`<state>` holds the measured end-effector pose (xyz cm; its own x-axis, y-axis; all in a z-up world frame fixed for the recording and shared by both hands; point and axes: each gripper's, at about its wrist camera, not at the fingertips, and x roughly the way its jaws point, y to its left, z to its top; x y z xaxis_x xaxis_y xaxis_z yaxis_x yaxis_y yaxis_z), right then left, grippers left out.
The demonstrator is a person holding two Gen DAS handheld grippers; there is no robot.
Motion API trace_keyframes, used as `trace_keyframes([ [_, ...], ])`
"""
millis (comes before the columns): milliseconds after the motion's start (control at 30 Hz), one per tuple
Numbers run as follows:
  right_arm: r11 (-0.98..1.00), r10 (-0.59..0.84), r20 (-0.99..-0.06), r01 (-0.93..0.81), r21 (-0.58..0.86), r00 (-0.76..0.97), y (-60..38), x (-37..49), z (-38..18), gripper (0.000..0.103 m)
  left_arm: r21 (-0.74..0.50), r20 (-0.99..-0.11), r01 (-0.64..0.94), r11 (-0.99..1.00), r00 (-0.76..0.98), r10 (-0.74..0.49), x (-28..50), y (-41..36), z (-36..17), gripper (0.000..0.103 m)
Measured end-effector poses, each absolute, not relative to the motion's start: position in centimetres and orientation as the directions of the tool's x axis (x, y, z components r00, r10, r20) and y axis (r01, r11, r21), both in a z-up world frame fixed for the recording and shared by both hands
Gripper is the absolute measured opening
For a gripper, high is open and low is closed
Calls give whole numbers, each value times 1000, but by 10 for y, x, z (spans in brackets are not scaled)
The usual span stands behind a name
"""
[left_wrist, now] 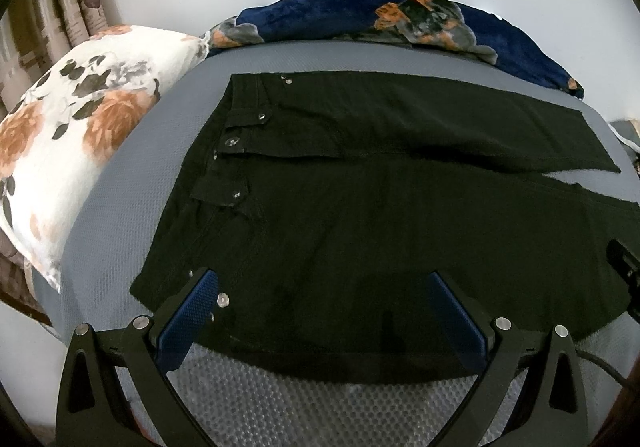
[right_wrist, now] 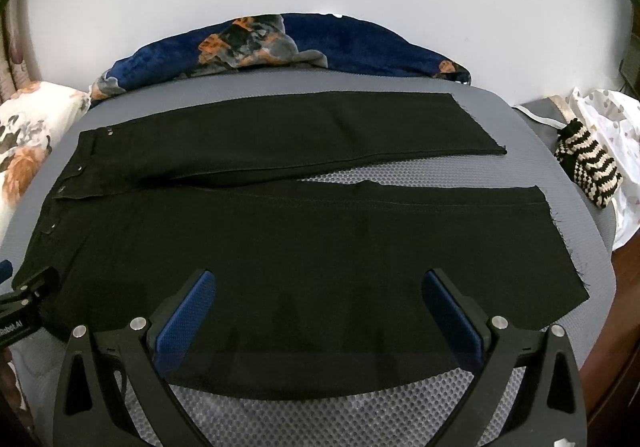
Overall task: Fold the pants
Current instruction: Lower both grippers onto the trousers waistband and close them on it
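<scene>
Across the grey mesh bed cover (right_wrist: 520, 119) the black pants (right_wrist: 280, 239) are lying flat and unfolded, waistband to the left, both legs running out to the right. A narrow wedge of cover is showing between the legs toward the frayed hems. Metal snaps are glinting along the waistband and pocket flaps (left_wrist: 248, 119).

I am holding my left gripper (left_wrist: 320, 311) over the near waist corner, jaws spread wide, blue pads straddling the near edge of the fabric and gripping nothing. My right gripper (right_wrist: 316, 307) is hovering over the near leg, jaws equally wide, nothing between them. Whether either gripper's tips are touching the cloth, I cannot tell.

Beyond the pants, a navy floral blanket (right_wrist: 360, 43) is bunching against the white wall at the far side. A white floral pillow (left_wrist: 80, 119) is sitting at far left. A black-and-cream striped knit item (right_wrist: 588, 167) is resting off the right end.
</scene>
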<state>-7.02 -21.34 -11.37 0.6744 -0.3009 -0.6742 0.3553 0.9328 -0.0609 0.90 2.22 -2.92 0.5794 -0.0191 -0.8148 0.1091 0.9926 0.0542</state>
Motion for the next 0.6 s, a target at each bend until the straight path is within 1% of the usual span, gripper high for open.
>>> trace_keyframes([
  [100, 941, -261, -686, 336, -25, 679, -219, -64, -113, 103, 56, -811, 105, 993, 585, -16, 24, 26, -23, 103],
  [233, 964, -132, -715, 258, 70, 686, -226, -43, -110, 103, 28, -798, 101, 995, 602, -38, 51, 37, -10, 103],
  [300, 963, -135, -718, 262, 68, 683, -227, -33, -108, 103, -35, -790, 114, 993, 605, -98, 68, 48, -4, 103],
  [400, 975, -102, -705, 212, 70, 702, -225, -15, -102, 103, -110, -789, 101, 989, 596, -149, 92, 67, 1, 103],
  [467, 980, -73, -677, 179, 89, 733, -224, -6, -96, 103, -123, -781, 86, 989, 607, -150, 108, 80, 4, 103],
  [533, 986, -74, -649, 155, 68, 757, -220, 6, -90, 103, -124, -770, 70, 990, 623, -141, 126, 95, 6, 103],
  [600, 991, -64, -653, 124, 46, 755, -216, 25, -87, 103, -147, -763, 54, 988, 629, -148, 145, 111, 6, 102],
])
